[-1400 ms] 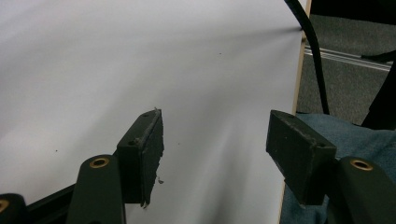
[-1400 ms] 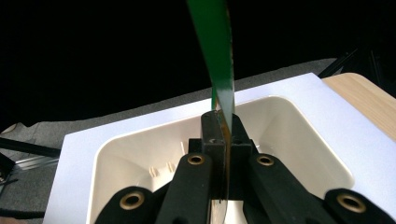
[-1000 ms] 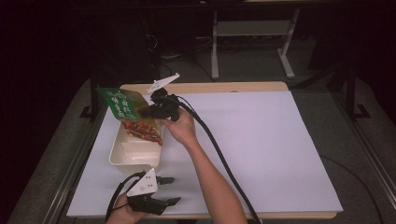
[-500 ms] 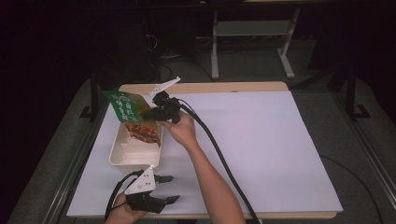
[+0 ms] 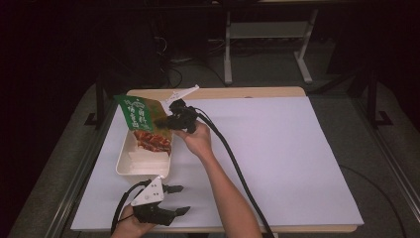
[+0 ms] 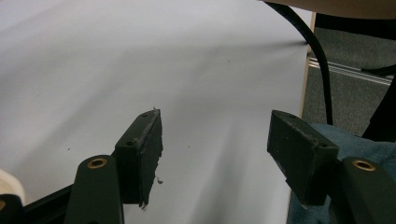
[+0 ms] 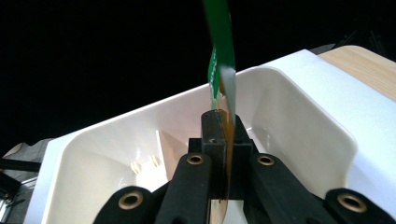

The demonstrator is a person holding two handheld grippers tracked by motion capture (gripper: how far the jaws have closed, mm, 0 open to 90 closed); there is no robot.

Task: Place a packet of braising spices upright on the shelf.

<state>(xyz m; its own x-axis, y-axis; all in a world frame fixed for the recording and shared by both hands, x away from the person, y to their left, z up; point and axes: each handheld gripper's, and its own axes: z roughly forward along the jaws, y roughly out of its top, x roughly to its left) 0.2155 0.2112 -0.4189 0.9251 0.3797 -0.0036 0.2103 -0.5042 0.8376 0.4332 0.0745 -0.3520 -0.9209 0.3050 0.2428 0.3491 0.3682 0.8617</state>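
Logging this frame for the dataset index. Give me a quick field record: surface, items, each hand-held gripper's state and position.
surface: white sheet over a wooden table
items: white tray; green snack packet
packet: held edge-on above the tray's far end
right hand-held gripper: shut on the green snack packet, over the tray
left hand-held gripper: open, holding nothing, near the table's front edge, in front of the tray
tray contents: cannot tell

green packet (image 5: 143, 124) print too small to read; its top cut off by upper edge in right gripper view. packet covers far part of white tray (image 5: 130, 163). left hand (image 5: 130, 228) cut by bottom edge.
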